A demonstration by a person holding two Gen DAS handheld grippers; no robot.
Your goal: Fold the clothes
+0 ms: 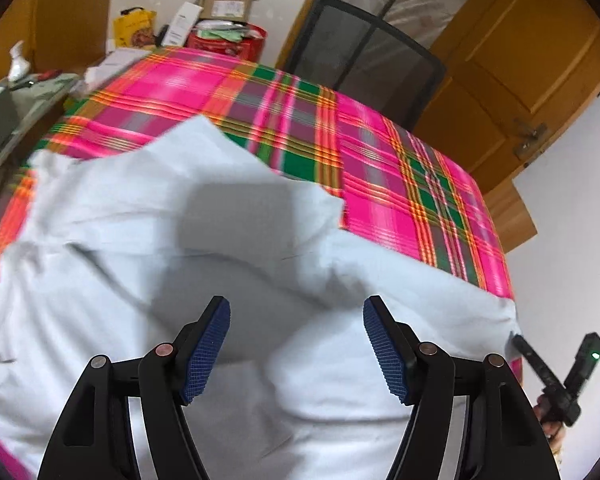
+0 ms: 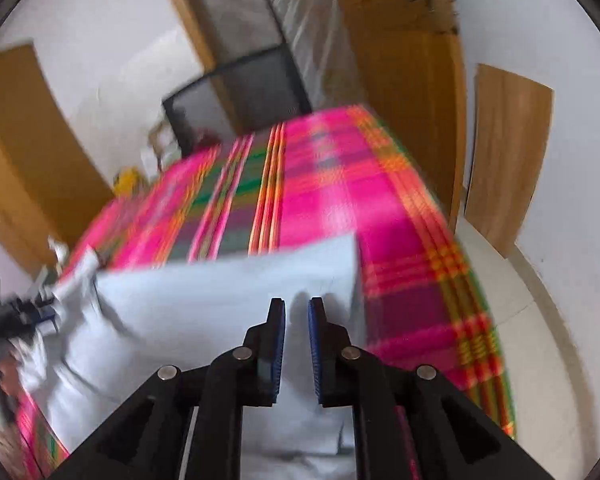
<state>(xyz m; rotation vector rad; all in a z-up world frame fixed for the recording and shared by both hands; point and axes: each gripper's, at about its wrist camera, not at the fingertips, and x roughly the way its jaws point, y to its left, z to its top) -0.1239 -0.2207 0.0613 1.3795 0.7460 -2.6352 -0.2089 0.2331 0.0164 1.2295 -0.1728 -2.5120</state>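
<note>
Left gripper (image 1: 296, 344): blue pads are standing wide apart above the cloth, gripping nothing; released, probably so the fabric can settle.
Right gripper (image 2: 296, 344): jaws are sitting close together with a narrow gap showing between the pads; no cloth is visibly pinched there, so it appears to be holding nothing.
Garment (image 1: 148, 248): pale blue clothing is lying rumpled across the near part of the table, one flap reaching toward the middle, one corner hanging at the right edge.
Tablecloth (image 1: 384, 184): pink and green plaid is covering the table under the garment, giving a flat surface for folding.
Chair (image 1: 360, 52): black mesh back is standing behind the far edge, well apart from the work.
Stage: folding seems barely begun, since the cloth is lying creased and uneven.
Risk: grabbing one layer only may be dragging the pile askew.
</note>
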